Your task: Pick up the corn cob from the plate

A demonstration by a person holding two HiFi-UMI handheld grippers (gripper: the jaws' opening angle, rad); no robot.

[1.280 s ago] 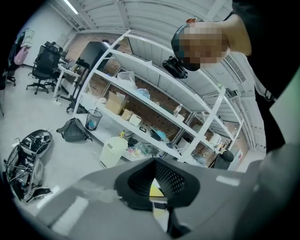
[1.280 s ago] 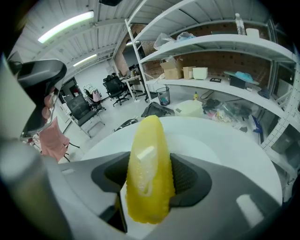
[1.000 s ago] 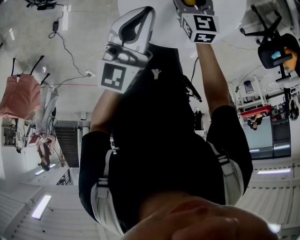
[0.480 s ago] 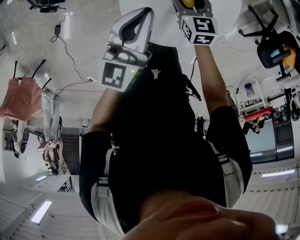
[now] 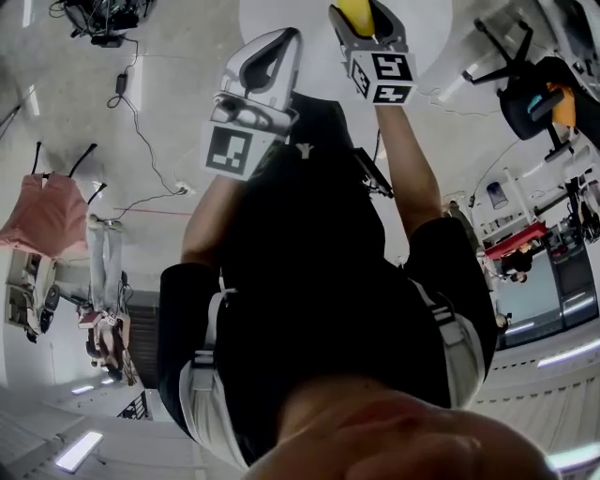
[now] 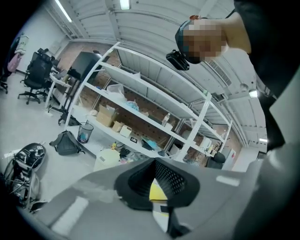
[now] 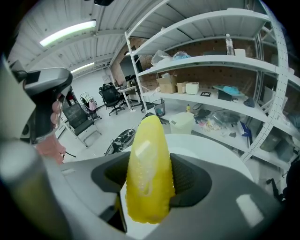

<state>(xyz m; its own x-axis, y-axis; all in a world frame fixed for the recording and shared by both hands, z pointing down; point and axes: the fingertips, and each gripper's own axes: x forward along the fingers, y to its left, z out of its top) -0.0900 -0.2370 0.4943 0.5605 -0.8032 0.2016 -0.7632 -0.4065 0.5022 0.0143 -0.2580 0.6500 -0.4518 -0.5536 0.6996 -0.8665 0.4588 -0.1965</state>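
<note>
Two grippers are held up in front of the person in the head view, the left gripper [image 5: 292, 36] beside the right gripper [image 5: 364, 19], both above the person's black top [image 5: 319, 281]. Each carries its cube with square markers [image 5: 380, 77].

The right gripper view shows that gripper's jaws clamped on the corn cob [image 7: 145, 140]. The dark ribbed pads [image 7: 185, 180] press on its two sides. The cob stands nearly upright with its tapered tip pointing away from the camera and its blunt end towards the camera. It is in the air, well clear of the white round surface [image 7: 211, 154] behind it. No plate can be made out in any view.

In the left gripper view the left gripper's jaws are together, with nothing gripped between them. A thin yellow sliver [image 6: 157, 191] shows where the pads meet, but what it is cannot be told.

Behind the cob stand a white shelving rack [image 7: 211, 61] loaded with boxes and bags, a mesh waste bin [image 7: 159, 107] on the floor, and black office chairs [image 7: 110, 96] further back. The left gripper view shows the same rack [image 6: 140, 93], with a dark backpack [image 6: 65, 143] on the floor beside a bin [image 6: 85, 132].
</note>
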